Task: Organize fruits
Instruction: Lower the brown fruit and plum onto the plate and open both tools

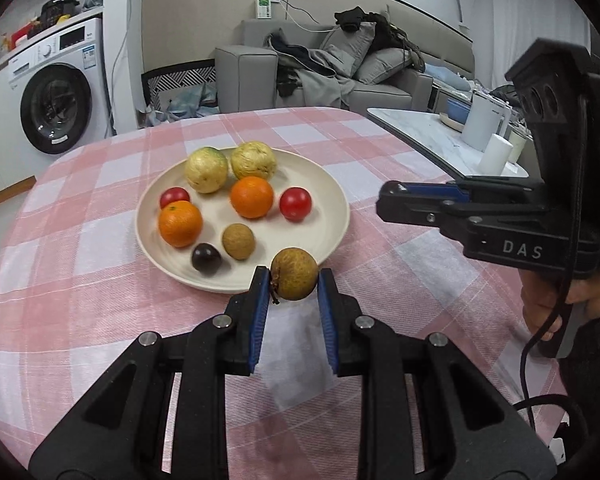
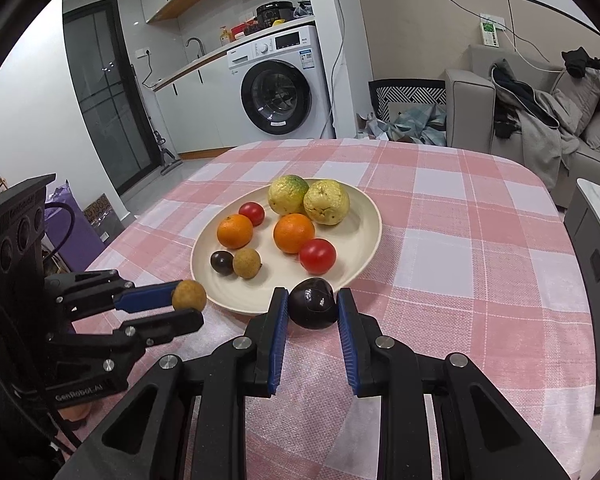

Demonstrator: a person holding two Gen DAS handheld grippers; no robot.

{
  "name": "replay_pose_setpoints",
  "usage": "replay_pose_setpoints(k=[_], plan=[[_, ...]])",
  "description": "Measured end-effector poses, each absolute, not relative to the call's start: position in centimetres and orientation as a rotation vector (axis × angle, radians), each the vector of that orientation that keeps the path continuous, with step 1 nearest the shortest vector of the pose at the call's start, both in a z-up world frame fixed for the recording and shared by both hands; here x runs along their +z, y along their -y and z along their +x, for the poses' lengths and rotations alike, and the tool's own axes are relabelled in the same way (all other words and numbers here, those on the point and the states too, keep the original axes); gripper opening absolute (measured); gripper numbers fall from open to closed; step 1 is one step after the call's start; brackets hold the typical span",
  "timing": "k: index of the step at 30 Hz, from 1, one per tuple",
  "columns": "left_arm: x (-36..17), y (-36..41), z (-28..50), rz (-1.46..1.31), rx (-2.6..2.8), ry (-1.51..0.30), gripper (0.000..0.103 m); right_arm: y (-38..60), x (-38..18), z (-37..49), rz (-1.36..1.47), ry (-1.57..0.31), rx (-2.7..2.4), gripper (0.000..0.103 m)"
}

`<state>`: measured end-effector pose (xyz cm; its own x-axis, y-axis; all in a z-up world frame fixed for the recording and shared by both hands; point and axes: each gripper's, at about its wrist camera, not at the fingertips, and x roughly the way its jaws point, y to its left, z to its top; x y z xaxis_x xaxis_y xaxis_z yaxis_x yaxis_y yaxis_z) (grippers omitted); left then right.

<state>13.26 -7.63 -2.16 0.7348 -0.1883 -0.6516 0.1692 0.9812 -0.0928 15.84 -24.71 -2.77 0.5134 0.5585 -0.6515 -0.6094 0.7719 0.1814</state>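
A cream plate (image 1: 324, 184) (image 2: 364, 208) on the pink checked table holds two yellow-green guavas, two oranges, two red tomatoes, a brown longan (image 1: 239, 241) and a dark passion fruit (image 1: 206, 257). My left gripper (image 1: 293, 280) is shut on a brown longan (image 1: 294, 274) at the plate's near edge; it also shows in the right wrist view (image 2: 189, 295). My right gripper (image 2: 312, 304) is shut on a dark purple passion fruit (image 2: 313, 303) just in front of the plate's rim. In the left wrist view the right gripper (image 1: 384, 198) is seen side-on to the right of the plate.
The pink checked tablecloth (image 1: 100, 280) covers the table. A white side table (image 1: 432, 136) with cups stands to the right. A washing machine (image 2: 278, 84) and a grey sofa (image 1: 320, 68) with clothes stand behind.
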Motion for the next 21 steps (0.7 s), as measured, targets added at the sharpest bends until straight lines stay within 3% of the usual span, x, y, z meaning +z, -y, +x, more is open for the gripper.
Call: replay_pose_setpoints(k=[21], plan=[[-2.7,3.2,16.5,-0.069,-0.110,-0.723,0.022,22.1,-3.9,15.7,-0.060,-0.756,0.702,0.025]])
